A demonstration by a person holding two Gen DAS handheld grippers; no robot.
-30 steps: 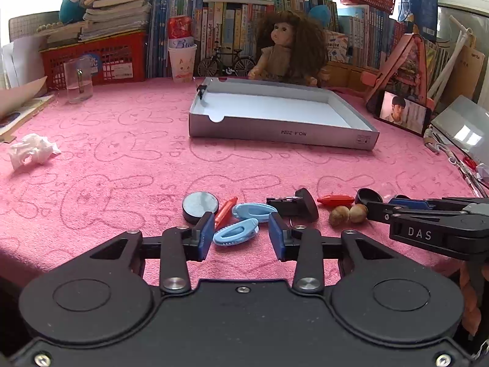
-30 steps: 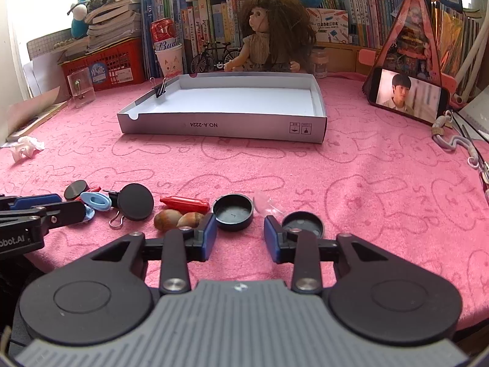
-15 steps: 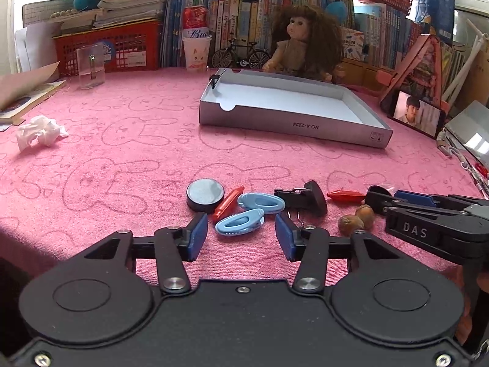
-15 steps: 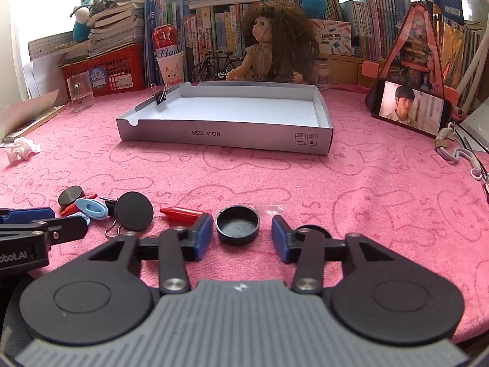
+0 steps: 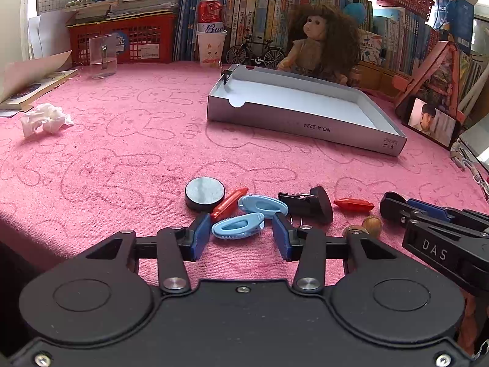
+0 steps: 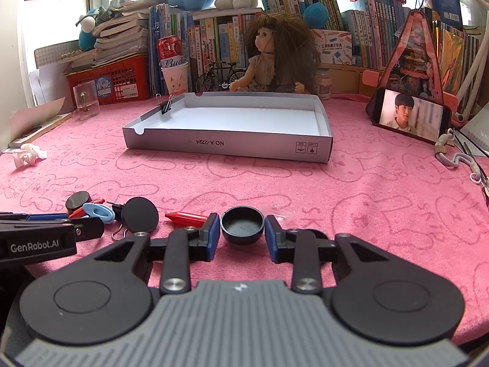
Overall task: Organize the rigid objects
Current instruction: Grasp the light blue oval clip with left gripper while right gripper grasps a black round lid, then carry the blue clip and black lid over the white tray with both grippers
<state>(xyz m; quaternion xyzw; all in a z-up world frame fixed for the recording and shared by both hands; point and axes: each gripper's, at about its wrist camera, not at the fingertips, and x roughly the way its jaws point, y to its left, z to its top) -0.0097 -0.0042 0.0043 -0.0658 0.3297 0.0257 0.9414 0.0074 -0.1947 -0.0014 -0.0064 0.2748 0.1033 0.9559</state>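
Small items lie in a row on the pink cloth. In the left wrist view my left gripper (image 5: pixel 241 235) has a light blue clip (image 5: pixel 237 229) between its closing jaws, with a gap on the right side. Just beyond lie a steel-topped black disc (image 5: pixel 204 194), a red piece (image 5: pixel 229 206), a second blue clip (image 5: pixel 262 205) and a black binder clip (image 5: pixel 308 203). In the right wrist view my right gripper (image 6: pixel 242 231) is closing on a black round cap (image 6: pixel 242 224), its pads against the cap's sides. The empty grey box (image 6: pixel 226 146) stands behind.
A second red piece (image 6: pixel 186 218), a black disc (image 6: pixel 140 214) and two nuts (image 5: pixel 371 223) lie between the grippers. A crumpled tissue (image 5: pixel 45 119) and a glass (image 5: pixel 102 56) are at the left, a propped phone (image 6: pixel 409 116) and a cord (image 6: pixel 458 159) at the right, a doll (image 6: pixel 281 58) and books behind.
The right jaws have narrowed, and the black cap that lay ahead of them now sits between the pads. The left view has tilted a little; the blue clip stays between the left jaws.
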